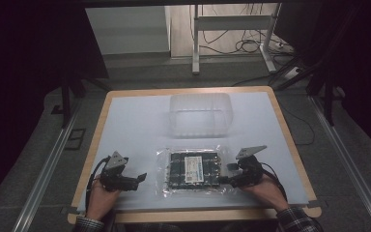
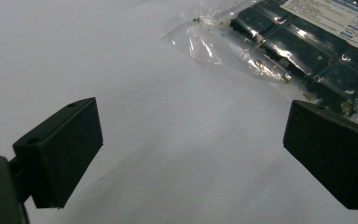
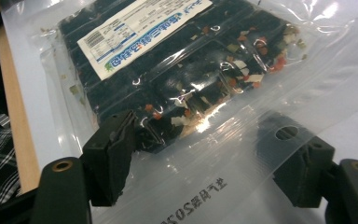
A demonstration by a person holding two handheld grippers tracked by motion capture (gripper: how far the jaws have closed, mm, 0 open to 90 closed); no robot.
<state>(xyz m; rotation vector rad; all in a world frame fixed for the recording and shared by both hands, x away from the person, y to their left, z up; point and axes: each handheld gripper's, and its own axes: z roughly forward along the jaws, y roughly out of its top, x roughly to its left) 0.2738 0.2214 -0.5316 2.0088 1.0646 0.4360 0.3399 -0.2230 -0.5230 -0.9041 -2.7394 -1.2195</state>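
Clear plastic bag [image 1: 193, 170], dark contents, white label, flat on table [image 1: 135, 125]

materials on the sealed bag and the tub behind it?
Bag: thin clear plastic film, glossy; it crinkles, throws glare, and the dark contents and white paper-looking label show through. Tub: translucent, slightly frosted, probably rigid plastic; the table shows faintly through its walls. Exact polymers can't be told.

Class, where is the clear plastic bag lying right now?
In the high view the clear plastic bag lies flat near the table's front edge, between the two grippers, in front of the transparent tub.
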